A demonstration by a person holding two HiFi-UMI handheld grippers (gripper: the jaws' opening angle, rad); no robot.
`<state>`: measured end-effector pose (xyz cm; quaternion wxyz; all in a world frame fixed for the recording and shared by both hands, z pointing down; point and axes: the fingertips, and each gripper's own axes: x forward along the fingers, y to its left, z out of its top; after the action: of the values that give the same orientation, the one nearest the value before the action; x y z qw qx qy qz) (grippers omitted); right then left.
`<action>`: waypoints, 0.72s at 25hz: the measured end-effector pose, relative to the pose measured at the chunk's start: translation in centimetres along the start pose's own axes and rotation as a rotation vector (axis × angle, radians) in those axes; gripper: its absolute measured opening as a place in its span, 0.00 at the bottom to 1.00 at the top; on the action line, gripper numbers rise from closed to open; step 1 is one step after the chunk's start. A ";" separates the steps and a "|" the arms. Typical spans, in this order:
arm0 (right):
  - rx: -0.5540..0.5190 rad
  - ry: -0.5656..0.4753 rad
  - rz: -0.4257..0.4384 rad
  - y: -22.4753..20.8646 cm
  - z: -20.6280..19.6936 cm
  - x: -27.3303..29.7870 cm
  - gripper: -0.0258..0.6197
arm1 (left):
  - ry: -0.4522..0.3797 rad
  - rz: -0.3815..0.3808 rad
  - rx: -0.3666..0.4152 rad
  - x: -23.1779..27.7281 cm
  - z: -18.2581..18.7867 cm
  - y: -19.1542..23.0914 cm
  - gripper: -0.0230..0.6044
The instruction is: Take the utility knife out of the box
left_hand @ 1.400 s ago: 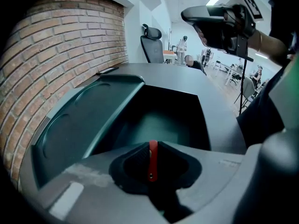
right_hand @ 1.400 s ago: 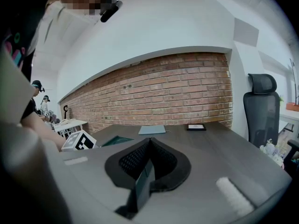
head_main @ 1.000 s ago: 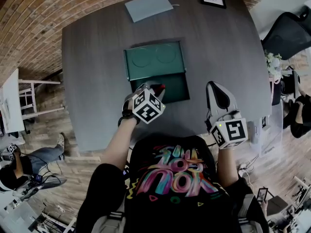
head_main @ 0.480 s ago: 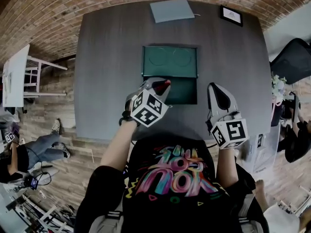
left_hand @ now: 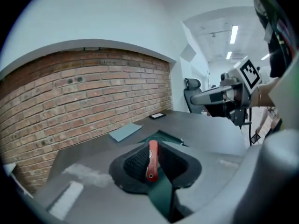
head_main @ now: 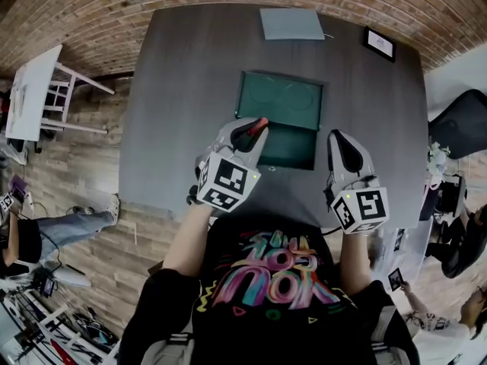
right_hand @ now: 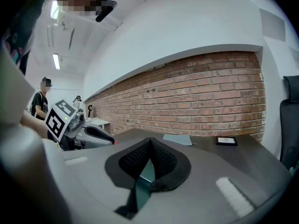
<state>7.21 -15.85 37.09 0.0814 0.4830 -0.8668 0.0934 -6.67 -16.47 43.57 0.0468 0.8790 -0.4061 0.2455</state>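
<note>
No brand or label can be read on the utility knife (left_hand: 152, 161). The only print in view is on a small framed card (head_main: 379, 43) at the far right corner of the desk (head_main: 183, 90), too small to make out, and the bright lettering on the person's black T-shirt (head_main: 278, 268), which I cannot decipher. Each gripper carries a cube of black-and-white square markers.

The left gripper (head_main: 255, 131) has its jaws closed narrowly on the red knife, pads pressing both flat sides. The knife's long axis runs along the jaws. A round rivet end sits nearest the camera in the left gripper view, and the other end points forward, past the jaw tips, toward the brick wall. In the head view that red tip shows over the near left corner of the open green box (head_main: 297, 149), held in the air and out of the box.

The right gripper (right_hand: 149, 141) hangs to the right of the box, jaw tips together with nothing between them.

A grey-blue sheet (head_main: 292, 23) lies at the desk's far edge
</note>
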 end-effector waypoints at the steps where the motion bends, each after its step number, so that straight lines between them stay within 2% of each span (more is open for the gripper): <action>1: -0.001 0.000 0.005 0.1 0.0 0.2 0.04 | -0.024 0.018 -0.004 -0.5 0.5 0.4 0.13; 6: 0.001 -0.004 0.022 0.3 0.0 0.5 0.04 | -0.137 0.098 -0.041 -2.9 2.5 1.8 0.13; 10: -0.002 0.000 0.029 0.5 -0.1 0.7 0.04 | -0.230 0.133 -0.117 -4.8 3.7 2.5 0.13; 12: -0.006 0.002 0.032 0.6 -0.1 0.8 0.04 | -0.259 0.141 -0.182 -5.4 4.1 2.6 0.13; 18: -0.001 0.005 0.019 0.7 0.0 0.7 0.04 | -0.307 0.144 -0.265 -6.6 3.9 2.8 0.13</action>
<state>6.19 -16.07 37.16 0.0831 0.4745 -0.8712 0.0949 -10.78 -14.89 36.76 0.0821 0.8608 -0.4991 0.0559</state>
